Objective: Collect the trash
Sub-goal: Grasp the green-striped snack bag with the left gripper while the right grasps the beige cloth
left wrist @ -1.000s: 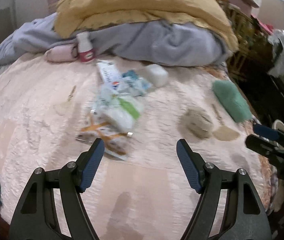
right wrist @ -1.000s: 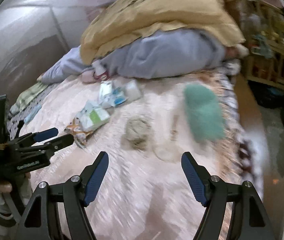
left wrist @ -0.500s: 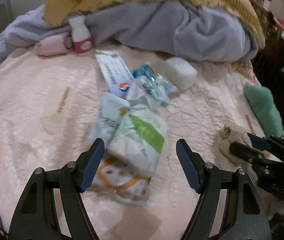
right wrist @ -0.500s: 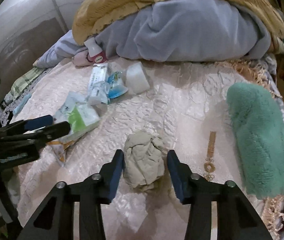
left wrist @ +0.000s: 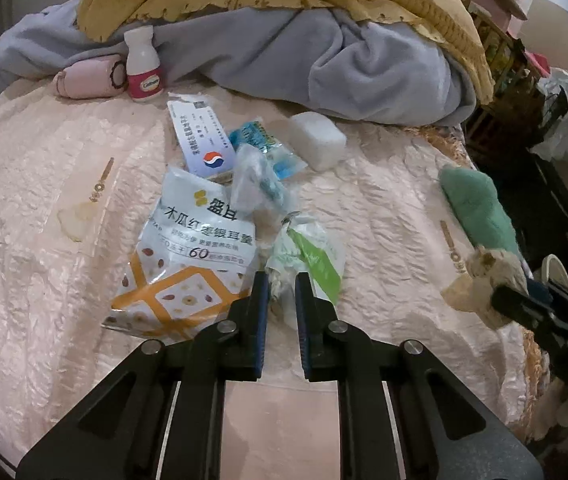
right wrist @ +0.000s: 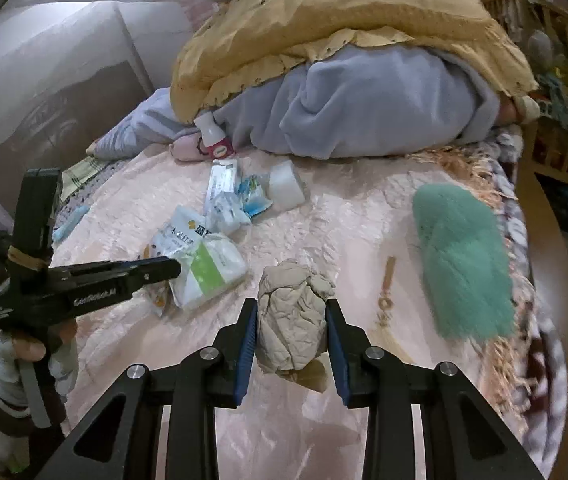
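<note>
Both tongs [left wrist: 281, 290] [right wrist: 291, 320] around trash [left wrist: 304, 256] [right wrist: 290, 320].

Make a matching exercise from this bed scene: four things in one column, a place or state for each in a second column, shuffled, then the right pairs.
Things:
1. crumpled beige paper wad
2. white packet with green stripe
3. white bottle with pink label
4. green fuzzy cloth

Places or states:
A. stands upright against the grey blanket
B. pinched in the left claw
C. lies loose near the bed's right edge
D. squeezed in the right claw

Pairs: 1-D, 2-B, 3-A, 4-C
</note>
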`<state>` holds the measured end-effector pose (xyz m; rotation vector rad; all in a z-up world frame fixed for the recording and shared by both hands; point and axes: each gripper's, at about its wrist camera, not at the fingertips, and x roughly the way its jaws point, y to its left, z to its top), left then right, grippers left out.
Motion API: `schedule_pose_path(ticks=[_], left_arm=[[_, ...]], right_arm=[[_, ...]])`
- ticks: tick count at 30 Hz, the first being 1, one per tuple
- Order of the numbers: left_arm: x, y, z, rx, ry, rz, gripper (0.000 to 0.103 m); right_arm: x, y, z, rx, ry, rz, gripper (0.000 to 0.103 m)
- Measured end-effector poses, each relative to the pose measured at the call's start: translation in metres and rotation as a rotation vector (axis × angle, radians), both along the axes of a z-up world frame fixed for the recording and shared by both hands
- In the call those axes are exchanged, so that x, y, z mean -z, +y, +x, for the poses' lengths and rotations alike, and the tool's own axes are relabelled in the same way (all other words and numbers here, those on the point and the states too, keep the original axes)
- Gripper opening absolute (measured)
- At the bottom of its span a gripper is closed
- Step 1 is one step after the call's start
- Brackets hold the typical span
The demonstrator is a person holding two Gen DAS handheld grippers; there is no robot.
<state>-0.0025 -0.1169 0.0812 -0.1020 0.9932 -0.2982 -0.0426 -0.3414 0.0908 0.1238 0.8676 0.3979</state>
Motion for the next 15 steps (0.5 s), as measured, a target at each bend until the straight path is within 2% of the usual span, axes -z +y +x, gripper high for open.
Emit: schedule_pose_path(ticks=[2,6,8,9,10,15], left_arm=[[0.000,-0.005,-0.003,0.019,0.007,-0.016,0.011],[0.002,-0.024,-0.010,0.047,0.018,0.022,0.015],[0.010,-0.028,-0.006,0.064,0.050,-0.008,0.034],[0.016,-0.031,-0.004,0.064,0.070,-0.036,0.048],[0.020,-0.033,-0.003,0.059,0.077,-0.046,0.054],[0.038,-0.054,0.005,0.063,0.088,0.003,0.055]], right_arm=[[-0.004,-0.005,-0.010,0.004,-0.010,-0.003,0.032],[-0.013,-0.017,-0.027,0.012,-0.022,-0.006,0.032],[-0.015,-0.023,-0.032,0.017,-0.019,-0.001,0.032],[-0.016,-0.026,-0.035,0.020,-0.017,0.004,0.032],[-0.017,-0.030,-0.039,0.025,-0.016,0.011,0.032],[-0.016,-0.040,-0.050,0.030,-0.013,0.001,0.032]])
